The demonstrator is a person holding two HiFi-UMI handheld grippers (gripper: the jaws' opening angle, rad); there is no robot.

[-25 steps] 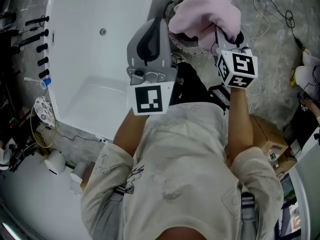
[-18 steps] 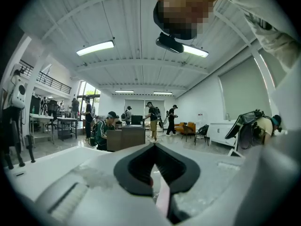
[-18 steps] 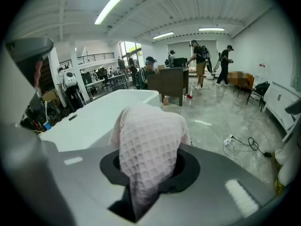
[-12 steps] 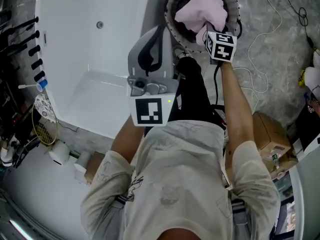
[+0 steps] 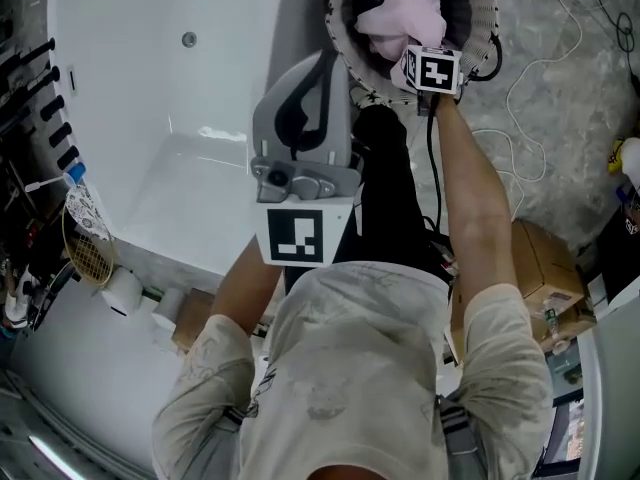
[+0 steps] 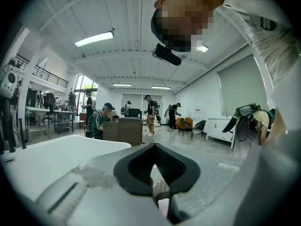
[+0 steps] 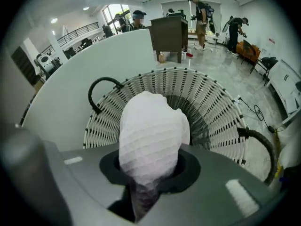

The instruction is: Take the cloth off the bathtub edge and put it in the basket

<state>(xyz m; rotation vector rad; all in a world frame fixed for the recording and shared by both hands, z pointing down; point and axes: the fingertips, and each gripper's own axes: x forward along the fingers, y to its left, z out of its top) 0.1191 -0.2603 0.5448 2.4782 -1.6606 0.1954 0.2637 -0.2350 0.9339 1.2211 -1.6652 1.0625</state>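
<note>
The pink cloth [image 5: 405, 13] hangs bunched inside the round white wicker basket [image 5: 345, 38], which stands on the floor beside the white bathtub [image 5: 150, 118]. My right gripper [image 5: 405, 53] points steeply down into the basket and is shut on the cloth. In the right gripper view the cloth [image 7: 150, 135] bulges out from between the jaws, over the basket's woven wall [image 7: 211, 112]. My left gripper [image 5: 312, 63] hovers near the tub's rim just left of the basket, jaws together with nothing in them. In the left gripper view its tips [image 6: 153, 147] meet.
Black handles [image 7: 101, 86] stick up from the basket rim. Cables [image 5: 520, 78] trail over the grey floor to the right. A cardboard box [image 5: 540, 268] sits by my right side. Black fittings [image 5: 50, 68] line the tub's far left. People stand far off in the hall.
My right gripper has dropped with the cloth from above the basket down into it and tipped downwards. The left gripper has sunk a little beside the tub.
</note>
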